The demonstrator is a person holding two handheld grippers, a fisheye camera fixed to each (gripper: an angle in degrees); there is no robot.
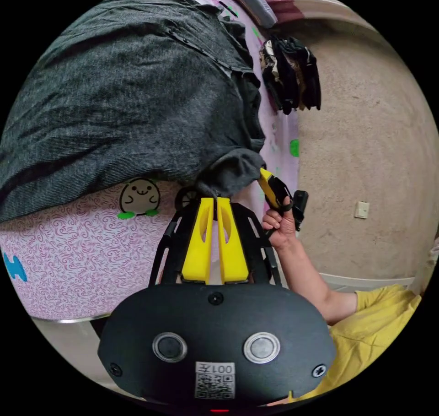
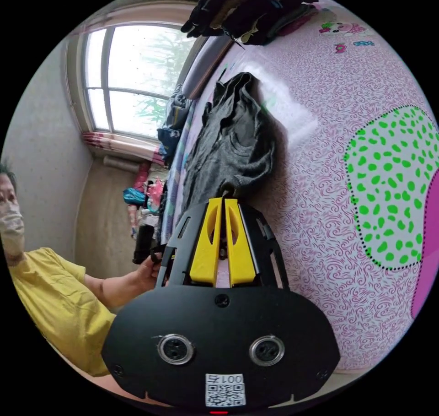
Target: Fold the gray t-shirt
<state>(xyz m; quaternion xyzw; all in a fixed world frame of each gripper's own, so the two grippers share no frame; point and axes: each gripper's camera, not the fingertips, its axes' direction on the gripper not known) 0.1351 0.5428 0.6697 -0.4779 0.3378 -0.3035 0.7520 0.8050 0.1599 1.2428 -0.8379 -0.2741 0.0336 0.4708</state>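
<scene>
The gray t-shirt (image 1: pixel 123 95) lies spread over the pink patterned bed cover (image 1: pixel 77 246), with a buttoned collar toward the far end. My left gripper (image 1: pixel 215 199) is shut on a hem or sleeve edge of the shirt at its near corner. Just to the right, my right gripper (image 1: pixel 264 174), held in a hand (image 1: pixel 280 224), pinches the same bunched corner. In the right gripper view the gray t-shirt (image 2: pixel 228 146) stretches away from my right gripper (image 2: pixel 224 199), whose yellow jaws are closed on the fabric's near edge.
A pile of dark clothes (image 1: pixel 290 75) sits on the bed beyond the shirt. A bare wall (image 1: pixel 366 150) with a socket (image 1: pixel 362 209) stands to the right. A person in a yellow top (image 2: pixel 50 306) is beside the bed, near a window (image 2: pixel 123 77).
</scene>
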